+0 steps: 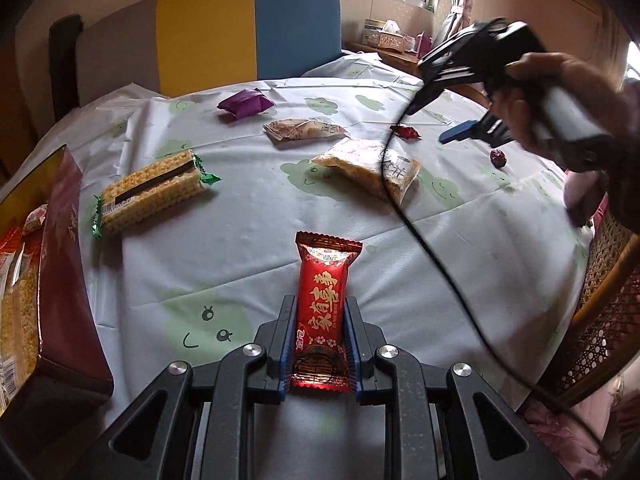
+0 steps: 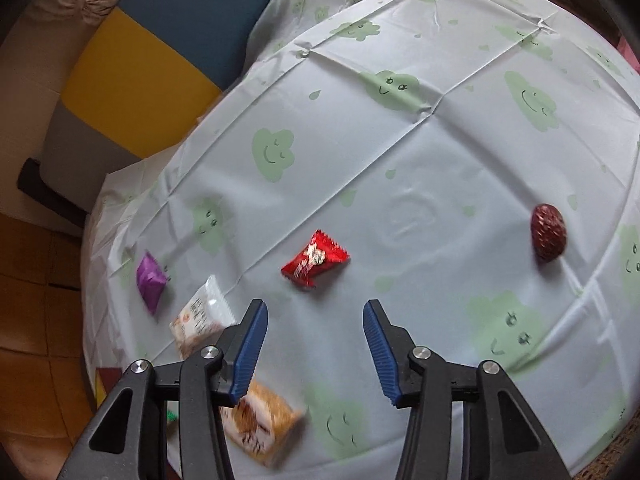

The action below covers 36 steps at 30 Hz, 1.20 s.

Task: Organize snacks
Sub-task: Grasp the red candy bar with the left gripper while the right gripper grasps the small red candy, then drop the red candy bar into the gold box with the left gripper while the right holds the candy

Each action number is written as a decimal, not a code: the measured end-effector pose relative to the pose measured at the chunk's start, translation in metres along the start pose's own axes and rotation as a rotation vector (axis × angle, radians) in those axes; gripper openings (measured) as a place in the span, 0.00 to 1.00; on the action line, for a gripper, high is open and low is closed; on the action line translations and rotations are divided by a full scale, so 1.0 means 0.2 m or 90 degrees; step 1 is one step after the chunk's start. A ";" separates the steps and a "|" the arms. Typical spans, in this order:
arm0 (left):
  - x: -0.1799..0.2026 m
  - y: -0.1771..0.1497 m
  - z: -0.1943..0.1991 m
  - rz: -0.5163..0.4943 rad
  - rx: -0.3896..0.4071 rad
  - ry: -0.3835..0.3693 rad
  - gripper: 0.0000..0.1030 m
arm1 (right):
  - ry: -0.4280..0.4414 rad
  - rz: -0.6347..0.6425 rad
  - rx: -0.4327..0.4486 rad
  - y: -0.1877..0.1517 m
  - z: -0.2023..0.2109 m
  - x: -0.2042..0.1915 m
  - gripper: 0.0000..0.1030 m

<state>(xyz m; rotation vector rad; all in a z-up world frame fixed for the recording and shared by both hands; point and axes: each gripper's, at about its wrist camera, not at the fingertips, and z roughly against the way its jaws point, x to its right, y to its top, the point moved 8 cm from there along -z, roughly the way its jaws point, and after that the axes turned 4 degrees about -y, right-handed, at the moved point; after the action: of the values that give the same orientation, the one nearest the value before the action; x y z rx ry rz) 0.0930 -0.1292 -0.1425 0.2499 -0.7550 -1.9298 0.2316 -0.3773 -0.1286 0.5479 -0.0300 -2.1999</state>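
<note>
My left gripper (image 1: 319, 300) is shut on a long red snack packet (image 1: 324, 300) with gold characters, held above the table. A dark red box (image 1: 64, 280) with snacks inside stands at the left. My right gripper (image 2: 316, 308) is open and empty above the table; it also shows in the left wrist view (image 1: 460, 132), held in a hand. A small red candy (image 2: 314, 260) lies just beyond its fingertips. A red date (image 2: 548, 232) lies to the right. A wafer pack (image 1: 150, 192), a purple packet (image 1: 244, 104), a white packet (image 1: 304, 130) and a rice-crisp pack (image 1: 368, 166) lie on the cloth.
The round table has a pale cloth with green clouds (image 2: 400, 160). A black cable (image 1: 416, 224) hangs from the right gripper across the table. A yellow-and-blue chair (image 1: 240, 28) stands behind, a wicker chair (image 1: 600, 320) at the right.
</note>
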 end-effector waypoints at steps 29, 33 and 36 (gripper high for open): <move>-0.01 0.00 0.00 0.028 0.005 -0.011 0.22 | -0.119 0.328 -0.042 -0.07 -0.18 -0.15 0.25; -0.01 0.00 -0.01 0.031 0.003 -0.009 0.22 | -0.098 0.328 -0.029 -0.09 -0.17 -0.13 0.22; -0.01 0.00 -0.01 0.025 0.000 -0.001 0.22 | -0.114 0.354 -0.016 -0.11 -0.17 -0.11 0.21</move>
<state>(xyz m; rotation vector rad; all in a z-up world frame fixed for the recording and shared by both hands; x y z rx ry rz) 0.0951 -0.1291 -0.1436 0.2313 -0.7554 -1.8926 0.2414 -0.3417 -0.1552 0.2812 -0.2215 -1.6947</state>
